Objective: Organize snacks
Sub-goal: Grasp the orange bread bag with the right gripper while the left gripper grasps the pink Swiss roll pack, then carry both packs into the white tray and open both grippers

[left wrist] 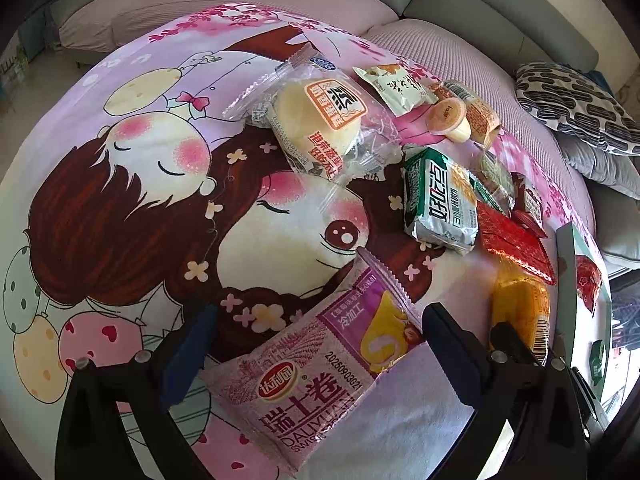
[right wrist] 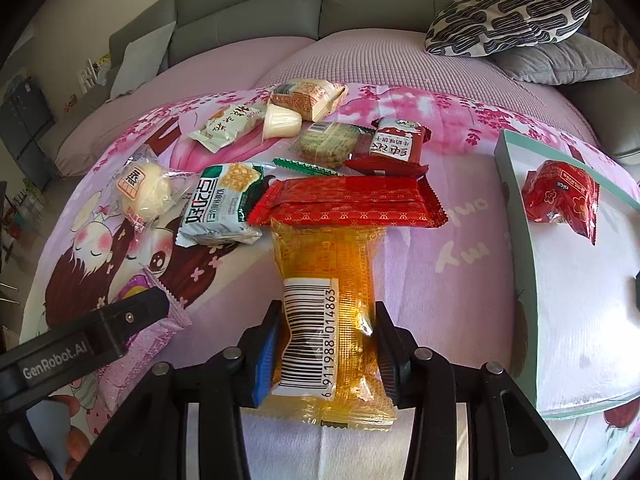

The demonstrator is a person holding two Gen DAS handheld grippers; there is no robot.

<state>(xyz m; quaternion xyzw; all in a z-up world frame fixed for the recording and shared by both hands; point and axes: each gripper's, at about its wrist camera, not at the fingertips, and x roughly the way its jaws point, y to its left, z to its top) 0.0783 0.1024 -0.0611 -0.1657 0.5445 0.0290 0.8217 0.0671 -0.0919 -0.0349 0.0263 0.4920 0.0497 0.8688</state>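
On my left, the left gripper [left wrist: 316, 344] stands wide, its fingers either side of the pink Swiss roll packet [left wrist: 320, 372], whose near end runs out of the left wrist view. To its right, my right gripper [right wrist: 326, 354] is clamped on the orange snack packet [right wrist: 330, 304]; its far end slips under the red wafer packet [right wrist: 348, 202]. Farthest right, the teal box [right wrist: 516, 216] holds a red wrapped snack [right wrist: 562, 196], label too small to read, and its right side is cut off.
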